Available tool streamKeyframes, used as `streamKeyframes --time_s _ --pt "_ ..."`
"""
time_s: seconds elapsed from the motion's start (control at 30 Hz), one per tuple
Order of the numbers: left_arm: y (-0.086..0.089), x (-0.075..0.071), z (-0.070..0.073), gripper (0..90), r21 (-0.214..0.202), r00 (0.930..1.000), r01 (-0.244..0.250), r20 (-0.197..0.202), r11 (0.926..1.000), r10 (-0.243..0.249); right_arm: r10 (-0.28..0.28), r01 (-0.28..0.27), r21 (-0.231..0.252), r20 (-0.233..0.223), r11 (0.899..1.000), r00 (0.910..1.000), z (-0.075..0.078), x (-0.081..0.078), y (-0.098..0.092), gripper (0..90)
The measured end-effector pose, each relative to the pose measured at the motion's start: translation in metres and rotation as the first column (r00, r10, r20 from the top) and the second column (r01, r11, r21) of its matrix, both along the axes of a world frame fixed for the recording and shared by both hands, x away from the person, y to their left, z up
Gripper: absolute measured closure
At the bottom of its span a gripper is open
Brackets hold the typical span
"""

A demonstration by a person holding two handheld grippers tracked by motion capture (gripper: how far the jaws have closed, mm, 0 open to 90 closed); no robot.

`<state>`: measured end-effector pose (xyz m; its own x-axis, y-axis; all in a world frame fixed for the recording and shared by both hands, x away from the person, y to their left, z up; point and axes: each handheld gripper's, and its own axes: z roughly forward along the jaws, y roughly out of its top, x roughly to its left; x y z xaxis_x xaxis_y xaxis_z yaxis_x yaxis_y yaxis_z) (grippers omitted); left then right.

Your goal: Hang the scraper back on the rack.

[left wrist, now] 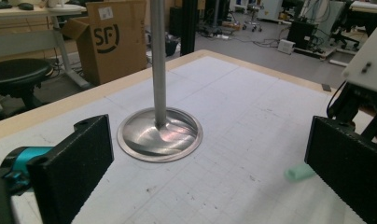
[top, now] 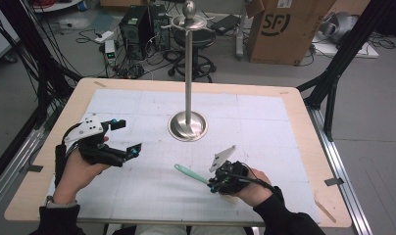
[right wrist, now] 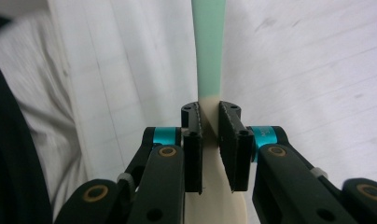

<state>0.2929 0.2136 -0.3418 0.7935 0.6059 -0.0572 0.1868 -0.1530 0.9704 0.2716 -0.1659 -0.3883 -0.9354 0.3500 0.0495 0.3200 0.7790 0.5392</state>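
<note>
**Spatula gripped at the neck, hanging stand ahead**

At the left of the high view, the left gripper (top: 121, 137) hovers above the white gridded mat (top: 137, 191) with its jaws spread wide and nothing between them. Its own camera looks past both black jaws toward the tall polished steel stand with a round dished base (left wrist: 159, 135).

In the middle of the table that stand (top: 187, 125) rises upright, with a knob and small arms at its top.

To the right, the right gripper (top: 216, 184) has its jaws drawn in narrow on a slim spatula with a mint-green handle and cream blade (top: 190, 174). The handle juts out to the left just over the mat. In the right gripper view the pads (right wrist: 192, 140) pinch the spatula (right wrist: 207, 56) where green meets cream.

The risk I see is rotation: the grip sits on a thin, smooth neck, so the long handle could pivot or slip when swung. Carried toward the stand, the free end could strike the pole and tip it.
</note>
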Motion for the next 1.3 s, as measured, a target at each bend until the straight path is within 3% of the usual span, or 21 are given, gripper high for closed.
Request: streamKeyframes --time_s 0.03,0.1,0.13,0.23,0.3,0.37,0.4,0.47,0.5,0.53,0.6,0.63,0.7,0.73,0.8,0.93,1.03,1.1,1.2,1.23,1.3 --pt "0.000 0.000 0.000 1.7 0.000 1.0000 0.001 0.000 1.0000 -0.001 -0.032 0.032 0.060 0.011 0.998 0.9994 0.006 0.001 -0.008 80.2" --pt "-0.001 -0.001 0.000 1.7 0.000 1.0000 0.001 0.001 1.0000 -0.001 -0.043 0.041 0.084 0.019 0.996 0.9989 0.008 0.001 -0.011 80.1" --pt "-0.001 -0.001 0.000 1.7 -0.001 1.0000 -0.002 0.007 1.0000 0.002 -0.071 0.066 0.134 0.034 0.989 0.9969 0.013 0.002 -0.017 80.1" --pt "0.000 -0.001 0.001 1.7 -0.007 0.9999 -0.005 0.015 1.0000 0.005 -0.102 0.089 0.192 0.056 0.977 0.9932 0.017 0.004 -0.023 80.0" --pt "0.000 -0.001 0.000 1.7 -0.006 0.9999 -0.005 0.010 1.0000 0.005 -0.189 0.158 0.310 0.072 0.937 0.9793 0.019 0.011 -0.033 80.0" --pt "-0.001 0.000 -0.001 1.7 -0.004 1.0000 -0.003 0.002 1.0000 0.003 -0.236 0.197 0.340 0.078 0.920 0.9687 0.020 0.015 -0.038 80.0" --pt "-0.002 0.000 -0.002 1.7 -0.001 1.0000 -0.002 0.002 1.0000 0.002 -0.236 0.197 0.340 0.078 0.920 0.9687 0.020 0.015 -0.038 80.0" --pt "-0.002 0.000 -0.003 1.7 0.001 1.0000 0.001 -0.001 1.0000 -0.001 -0.269 0.225 0.377 0.068 0.898 0.9607 0.021 0.020 -0.043 80.0" --pt "-0.003 0.000 -0.003 1.7 0.001 1.0000 0.002 -0.001 1.0000 -0.002 -0.287 0.235 0.418 0.065 0.877 0.9558 0.023 0.024 -0.047 80.0" --pt "-0.003 0.000 -0.003 1.7 0.002 1.0000 0.003 0.002 1.0000 -0.003 -0.287 0.235 0.418 0.065 0.877 0.9558 0.023 0.024 -0.047 80.0" --pt "-0.003 0.000 -0.002 1.7 -0.003 1.0000 0.006 0.006 1.0000 -0.006 -0.293 0.239 0.436 0.059 0.867 0.9542 0.024 0.029 -0.051 80.0" --pt "-0.003 0.000 -0.002 1.7 -0.003 1.0000 0.006 0.007 1.0000 -0.006 -0.313 0.251 0.457 0.064 0.853 0.9476 0.025 0.035 -0.054 80.0" --pt "-0.004 -0.001 -0.002 1.7 -0.003 0.9999 0.011 0.009 0.9999 -0.011 -0.327 0.255 0.474 0.076 0.843 0.9418 0.026 0.041 -0.058 80.0" --pt "-0.004 -0.001 -0.002 1.7 0.000 0.9999 0.013 0.009 0.9999 -0.013 -0.327 0.255 0.474 0.076 0.843 0.9418 0.026 0.041 -0.058 80.0" --pt "-0.005 -0.001 -0.003 1.7 0.002 0.9998 0.018 0.007 0.9998 -0.018 -0.342 0.252 0.499 0.096 0.829 0.9349 0.032 0.049 -0.061 80.1" --pt "-0.006 -0.003 -0.004 1.7 -0.004 0.9990 0.045 0.010 0.9990 -0.044 -0.338 0.229 0.511 0.129 0.828 0.9322 0.042 0.055 -0.062 80.1" --pt "-0.007 -0.006 -0.004 1.7 0.027 0.9987 0.047 0.019 0.9985 -0.047 -0.344 0.217 0.520 0.160 0.826 0.9253 0.053 0.061 -0.062 80.1" --pt "-0.007 -0.008 -0.005 1.7 0.029 0.9984 0.053 0.021 0.9982 -0.053 -0.359 0.213 0.544 0.177 0.812 0.9162 0.066 0.068 -0.063 80.1" --pt "-0.005 -0.011 -0.005 1.7 0.025 0.9984 0.051 0.024 0.9984 -0.052 -0.363 0.207 0.559 0.183 0.803 0.9137 0.074 0.074 -0.064 80.1" --pt "-0.004 -0.012 -0.005 1.7 0.023 0.9985 0.049 0.024 0.9985 -0.050 -0.370 0.201 0.571 0.197 0.796 0.9079 0.082 0.078 -0.065 80.1" --pt "-0.002 -0.013 -0.005 1.7 0.021 0.9987 0.042 0.026 0.9989 -0.043 -0.373 0.200 0.574 0.201 0.794 0.9059 0.086 0.081 -0.065 80.1"
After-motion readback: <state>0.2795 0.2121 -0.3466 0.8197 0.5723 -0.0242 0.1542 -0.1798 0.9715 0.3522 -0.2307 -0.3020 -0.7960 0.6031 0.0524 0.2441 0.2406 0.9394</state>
